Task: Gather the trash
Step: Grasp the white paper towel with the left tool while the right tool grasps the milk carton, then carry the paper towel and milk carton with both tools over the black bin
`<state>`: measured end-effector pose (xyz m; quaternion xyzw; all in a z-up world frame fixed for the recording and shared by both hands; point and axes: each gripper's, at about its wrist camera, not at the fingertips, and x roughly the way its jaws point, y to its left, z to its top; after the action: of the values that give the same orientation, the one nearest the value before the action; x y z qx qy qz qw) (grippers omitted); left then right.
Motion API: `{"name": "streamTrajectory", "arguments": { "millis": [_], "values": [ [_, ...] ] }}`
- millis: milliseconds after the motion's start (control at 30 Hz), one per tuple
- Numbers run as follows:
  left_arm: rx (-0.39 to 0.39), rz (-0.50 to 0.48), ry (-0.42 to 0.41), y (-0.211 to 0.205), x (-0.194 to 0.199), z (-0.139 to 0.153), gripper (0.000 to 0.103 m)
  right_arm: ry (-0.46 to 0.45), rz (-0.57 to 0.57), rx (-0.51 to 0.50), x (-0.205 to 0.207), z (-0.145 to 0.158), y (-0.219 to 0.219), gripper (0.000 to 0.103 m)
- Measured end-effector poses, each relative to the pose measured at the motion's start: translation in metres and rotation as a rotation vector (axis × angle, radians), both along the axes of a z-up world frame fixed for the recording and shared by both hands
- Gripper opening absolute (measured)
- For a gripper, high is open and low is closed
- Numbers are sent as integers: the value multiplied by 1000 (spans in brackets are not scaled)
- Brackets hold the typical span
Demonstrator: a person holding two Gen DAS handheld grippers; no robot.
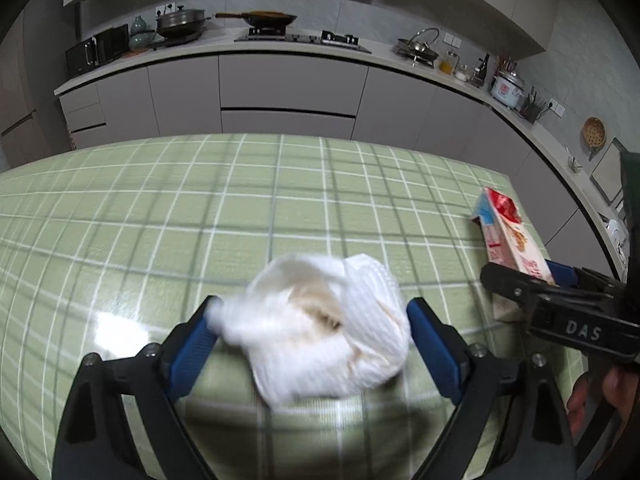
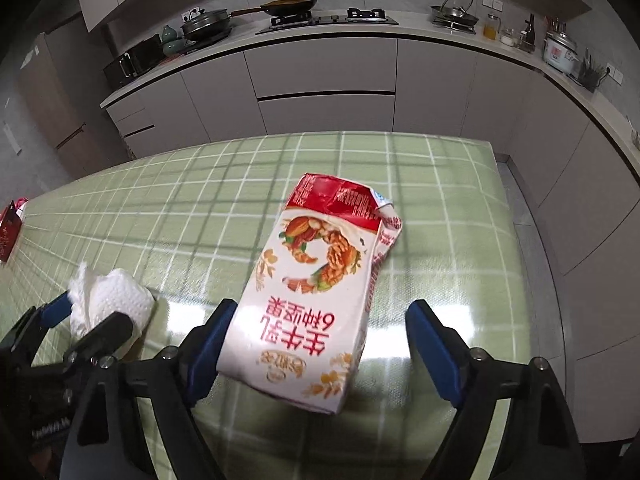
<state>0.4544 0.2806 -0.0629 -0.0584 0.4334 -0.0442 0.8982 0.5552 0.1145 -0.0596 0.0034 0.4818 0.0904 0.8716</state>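
Fingers on the left gripper [image 1: 310,322] are spread wide, crumpled stained paper towel [image 1: 326,328] loose between them. Right gripper [image 2: 320,330] gapes too, milk carton [image 2: 316,288] leaning against its left finger, all over the green checked tablecloth [image 1: 160,208].

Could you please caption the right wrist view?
Open right gripper straddles a milk carton on the green checked table.

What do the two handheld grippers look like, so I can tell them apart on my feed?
Both look alike: black angular frames with silver screws and blue ribbed finger pads. The left gripper shows its pads clearly. The right gripper carries white "DAS" lettering on its side. No cables show; bare fingers grip its handle.
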Motion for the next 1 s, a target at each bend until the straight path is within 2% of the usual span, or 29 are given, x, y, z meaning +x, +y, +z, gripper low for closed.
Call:
{"name": "streamTrajectory", "arguments": {
  "millis": [133,200,233,267,300,367,400,467,800,1000],
  "values": [
    [34,-2,1,-4,-2,0,91,-13,24,-43,7,-2,6,86],
    [58,-3,5,-8,-4,0,87,-20,40,-72,7,-2,13,86],
    [81,-2,6,-13,-7,0,86,-28,42,-87,5,-2,15,77],
    [107,-12,6,-18,-10,1,79,-38,50,-94,2,-1,17,69],
    [121,-17,3,-20,-9,1,69,-40,52,-95,0,0,17,66],
    [112,-22,-10,-22,-13,4,56,-42,62,-91,-5,1,18,57],
    [107,-23,-17,-21,-14,4,49,-41,63,-79,-8,2,19,57],
    [83,-15,-34,-18,-19,6,46,-45,68,-70,-14,3,18,56],
    [67,18,-67,-17,-48,25,45,-89,114,-36,-57,28,11,56],
    [67,45,-97,-29,-74,41,45,-117,141,-12,-95,47,-12,56]
  ]
}}
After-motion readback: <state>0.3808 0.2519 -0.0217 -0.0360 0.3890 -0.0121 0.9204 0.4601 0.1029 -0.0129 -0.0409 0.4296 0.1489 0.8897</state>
